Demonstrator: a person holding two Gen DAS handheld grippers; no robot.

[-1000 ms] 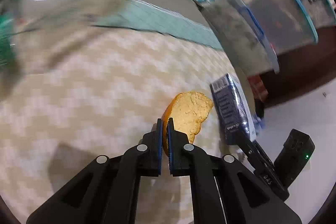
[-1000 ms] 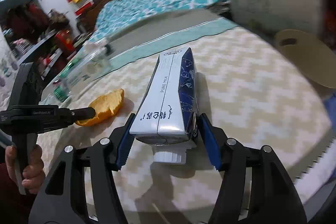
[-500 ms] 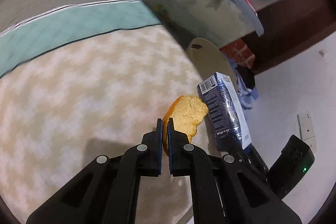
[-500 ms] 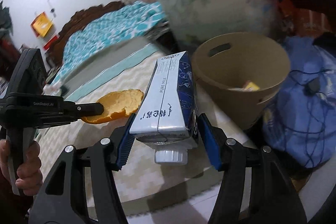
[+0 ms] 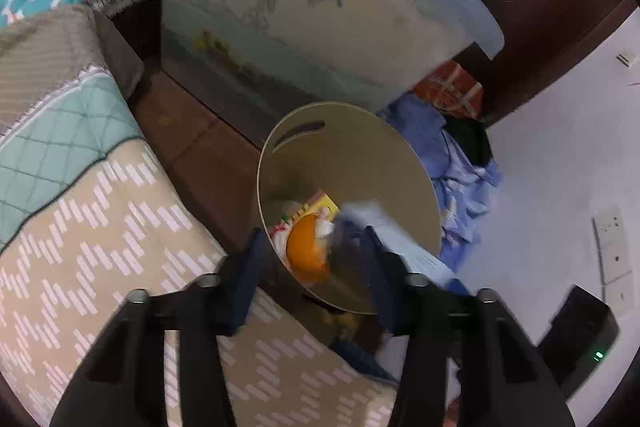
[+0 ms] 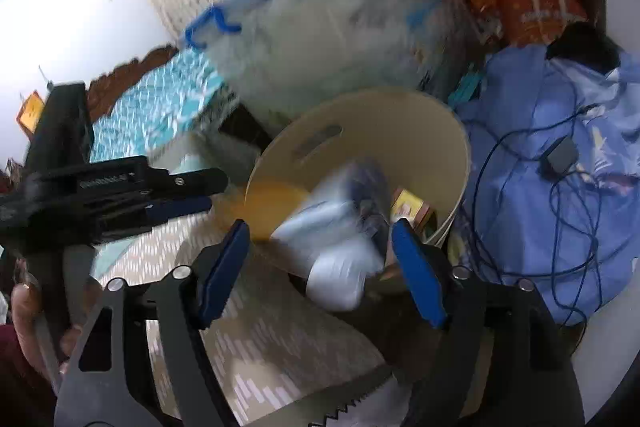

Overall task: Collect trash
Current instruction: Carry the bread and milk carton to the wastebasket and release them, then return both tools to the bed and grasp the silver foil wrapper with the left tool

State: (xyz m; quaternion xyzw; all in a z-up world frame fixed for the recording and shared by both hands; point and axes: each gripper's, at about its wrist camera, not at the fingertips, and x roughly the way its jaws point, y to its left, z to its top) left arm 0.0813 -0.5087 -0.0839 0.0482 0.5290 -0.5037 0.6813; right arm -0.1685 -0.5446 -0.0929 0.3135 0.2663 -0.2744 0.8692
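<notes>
Left wrist view
Your left gripper (image 5: 310, 263): jaws spread, having just been opening; nothing is pinched between the blue pads.
Orange peel (image 5: 306, 251): loose between and beyond the open fingers, over the mouth of the bin, blurred.
Round beige plastic bin with a slot handle (image 5: 352, 147): stands on the floor just beside the edge of the bed, its opening towards you.
Blue-and-white milk carton (image 5: 384, 227): blurred, at the bin's right rim, tipping inward.
Yellow packet (image 5: 320, 205): lies inside the bin behind the peel.
Beige chevron-patterned bed cover (image 5: 92, 235): fills the lower left.
Clear plastic storage box with a blue latch (image 5: 304, 7): stands behind the bin.
Crumpled blue cloth (image 5: 460, 163): on the floor right of the bin.

Right wrist view
Your right gripper (image 6: 320, 267): jaws wide apart, having just been opening; the pads stand clear of the carton.
Milk carton (image 6: 340, 227): blurred, free between the pads, cap end nearest you, far end over the bin (image 6: 424, 131).
Orange peel (image 6: 264, 207): a blurred patch at the bin's left rim.
Left gripper (image 6: 200, 191): reaches in from the left towards the bin, held by your hand (image 6: 28, 311).
Blue cloth (image 6: 560, 163): right of the bin, a dark cable across it.
</notes>
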